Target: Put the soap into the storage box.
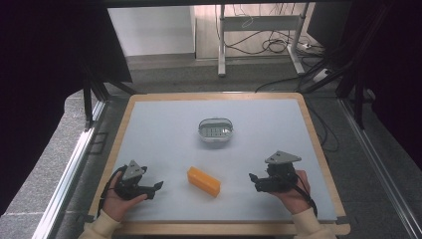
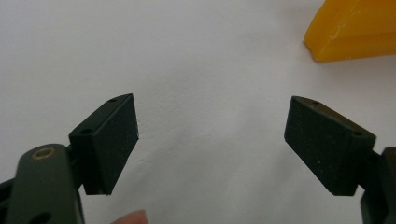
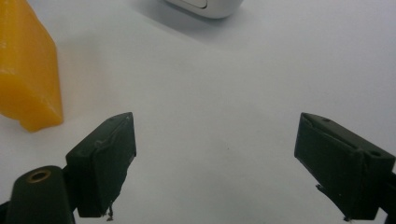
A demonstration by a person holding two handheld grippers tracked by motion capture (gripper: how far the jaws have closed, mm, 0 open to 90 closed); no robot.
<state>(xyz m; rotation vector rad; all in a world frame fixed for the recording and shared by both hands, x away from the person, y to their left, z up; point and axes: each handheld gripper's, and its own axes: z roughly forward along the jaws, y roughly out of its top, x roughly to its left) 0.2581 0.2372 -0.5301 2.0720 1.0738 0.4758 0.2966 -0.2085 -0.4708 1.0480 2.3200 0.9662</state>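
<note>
yellow block (image 1: 203,180) btwn left gripper (image 1: 158,185), right gripper (image 1: 252,177)

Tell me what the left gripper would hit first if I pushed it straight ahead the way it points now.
Probably nothing: the left gripper, jaws open and empty, faces bare table straight ahead. The yellow block lies off to the right of that line in the left gripper view, so the right jaw might just graze it; depth is hard to judge.

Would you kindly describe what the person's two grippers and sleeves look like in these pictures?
Both the left gripper and the right gripper are black, each topped by a grey three-cornered plate, with a black cable looping around the hand. Their jaws are blocky black wedges with small screw holes; a brass-coloured ring sits near one jaw's base. The sleeves are cream-coloured.
</note>
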